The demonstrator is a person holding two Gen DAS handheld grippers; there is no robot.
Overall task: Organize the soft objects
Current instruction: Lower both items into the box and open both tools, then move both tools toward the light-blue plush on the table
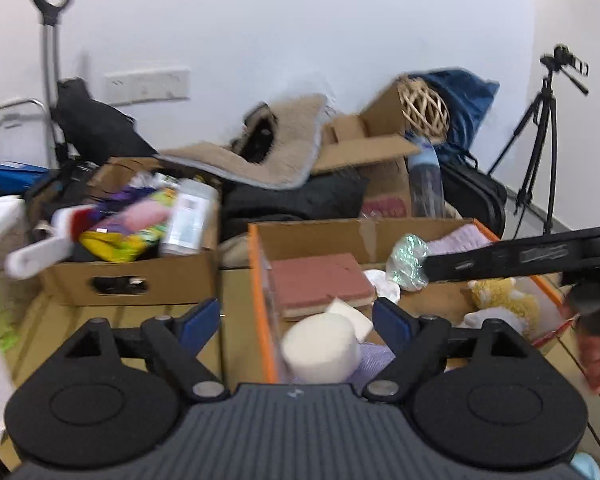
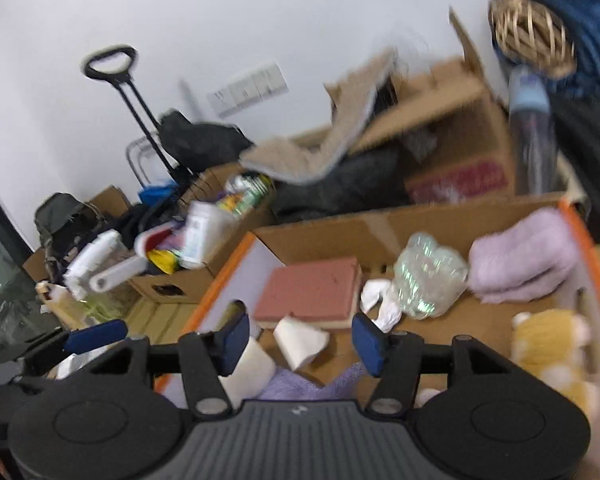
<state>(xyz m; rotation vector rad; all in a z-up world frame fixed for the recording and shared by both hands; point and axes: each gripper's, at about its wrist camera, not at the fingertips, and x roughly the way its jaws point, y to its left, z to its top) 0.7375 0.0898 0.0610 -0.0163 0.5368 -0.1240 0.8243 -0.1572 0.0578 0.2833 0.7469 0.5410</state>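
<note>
An orange-edged cardboard box point(image 1: 256, 280) point(image 2: 220, 276) holds soft things: a pink sponge block point(image 1: 320, 280) point(image 2: 308, 288), a white foam cylinder point(image 1: 320, 348) point(image 2: 252, 364), a white foam wedge point(image 2: 300, 340), a shiny iridescent pouch point(image 2: 428, 276), a lilac fluffy cloth point(image 2: 520, 264), a yellow plush toy point(image 2: 548, 344) and a purple knit cloth point(image 2: 300, 388). My left gripper point(image 1: 298, 320) hangs open above the box's near left corner, over the foam cylinder. My right gripper point(image 2: 302, 340) is open over the wedge, touching nothing. One of its fingers point(image 1: 500, 258) reaches in from the right, level with the pouch.
A second cardboard box point(image 1: 132, 276) at the left holds a plastic jar, a lint roller and bright packets. Behind lie a beige rug point(image 1: 284, 148), a wicker ball point(image 1: 422, 110), a water bottle point(image 1: 426, 180) and dark bags. A tripod point(image 1: 540, 128) stands at the right.
</note>
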